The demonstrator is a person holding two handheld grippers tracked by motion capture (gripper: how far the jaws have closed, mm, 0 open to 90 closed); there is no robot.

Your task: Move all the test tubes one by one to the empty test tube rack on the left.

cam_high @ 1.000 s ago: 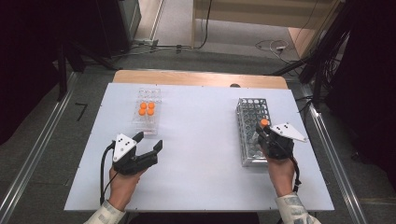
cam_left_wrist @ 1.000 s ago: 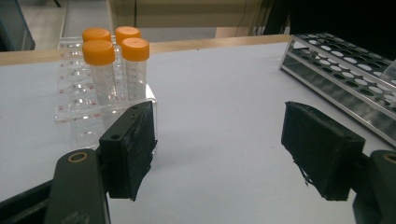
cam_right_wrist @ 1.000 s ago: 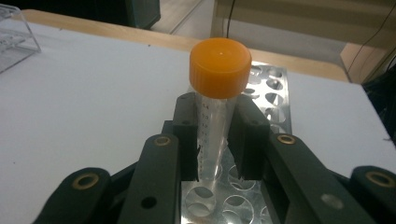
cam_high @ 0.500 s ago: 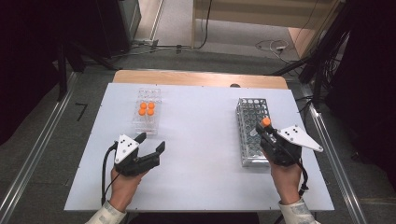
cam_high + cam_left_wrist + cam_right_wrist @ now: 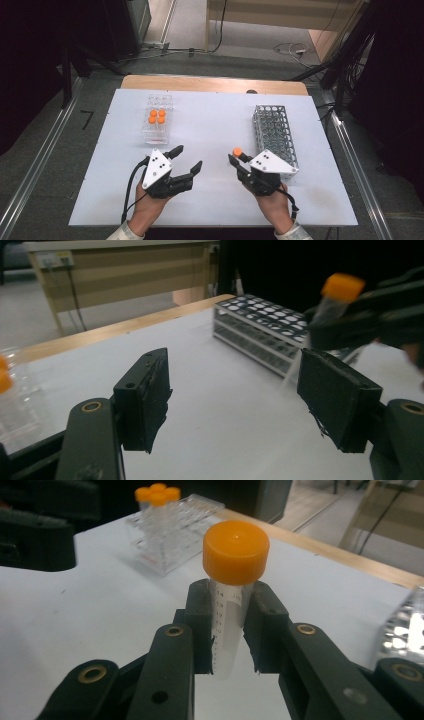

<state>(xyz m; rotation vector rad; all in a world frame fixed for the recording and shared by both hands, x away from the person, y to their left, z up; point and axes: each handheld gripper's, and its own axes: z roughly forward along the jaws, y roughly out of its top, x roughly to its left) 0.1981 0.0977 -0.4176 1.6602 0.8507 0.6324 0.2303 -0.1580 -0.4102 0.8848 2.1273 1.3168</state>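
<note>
High view: right tool (image 5: 235, 159) pinches an upright orange-capped tube (image 5: 237, 151); left tool (image 5: 187, 159), spread and just closing a little on nothing, sits beside it, nearer than the rack (image 5: 150, 131)

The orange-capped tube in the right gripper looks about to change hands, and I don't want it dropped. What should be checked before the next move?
1. Right gripper clamped on the orange-capped tube: ok, pads press its wall below the cap.
2. Tube upright in the grip: ok in the right gripper view.
3. Left gripper ready to receive: ok, jaws apart with nothing between them, though they have just been closing a little.
4. Tube lined up with the left jaws: not ok, it sits up and to the side in the left gripper view.
5. Tube contents: cannot tell.
6. Free slots in the clear rack: ok.
</note>
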